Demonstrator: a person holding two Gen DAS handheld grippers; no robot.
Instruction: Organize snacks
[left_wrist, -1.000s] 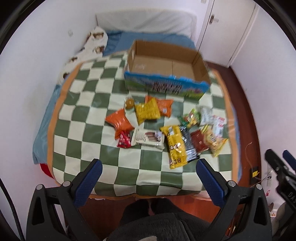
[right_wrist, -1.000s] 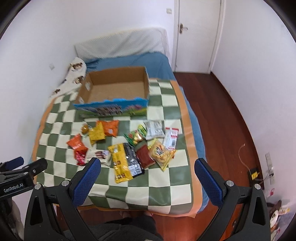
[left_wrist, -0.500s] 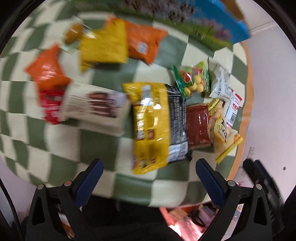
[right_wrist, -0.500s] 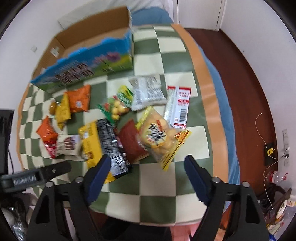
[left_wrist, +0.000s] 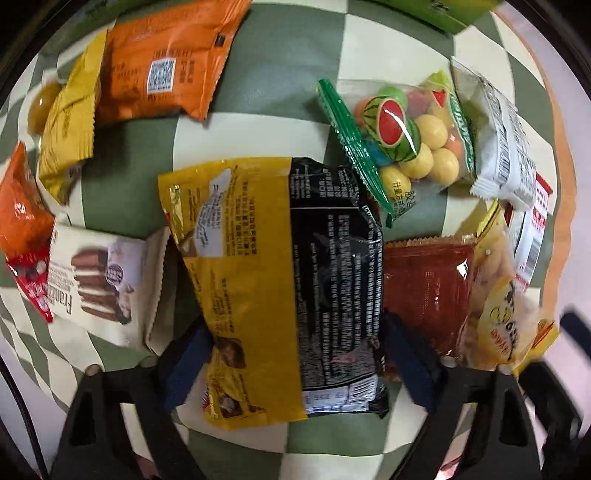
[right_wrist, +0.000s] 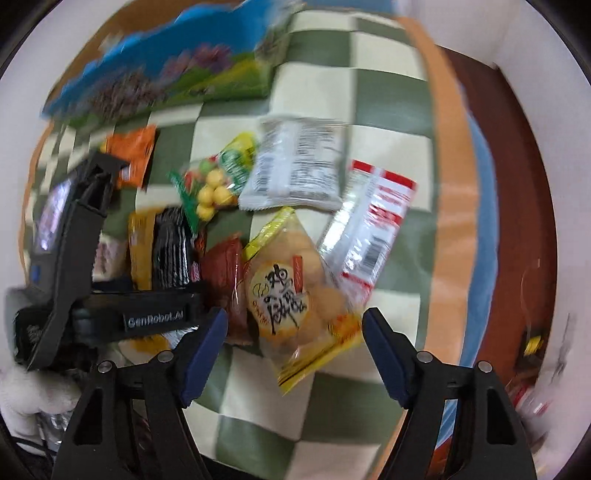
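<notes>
Snack packets lie on a green-and-cream checked blanket (left_wrist: 125, 206). My left gripper (left_wrist: 295, 325) points straight down with a large yellow-and-black bag (left_wrist: 280, 266) between its blue pads. The jaws are closing and stand at the bag's two long edges. The bag still lies flat. My right gripper (right_wrist: 295, 314) also points down, half open and steady. The lower corner of a yellow rice cracker bag (right_wrist: 291, 291) sits between its fingers, with gaps on both sides. A cardboard box with a blue printed side (right_wrist: 166, 74) stands at the far end.
Around the big bag lie an orange packet (left_wrist: 162, 62), a yellow packet (left_wrist: 70, 122), a wafer packet (left_wrist: 96, 280), a fruit candy bag (left_wrist: 402, 136), a white packet (left_wrist: 498, 140) and a dark red packet (left_wrist: 428, 291). A red-and-white packet (right_wrist: 369, 229) lies near the blanket's right edge, with wooden floor (right_wrist: 517, 184) beyond.
Both grippers have dropped from high above the bed to just over the snacks. Both pairs of jaws have narrowed, the left around the yellow-and-black bag.
</notes>
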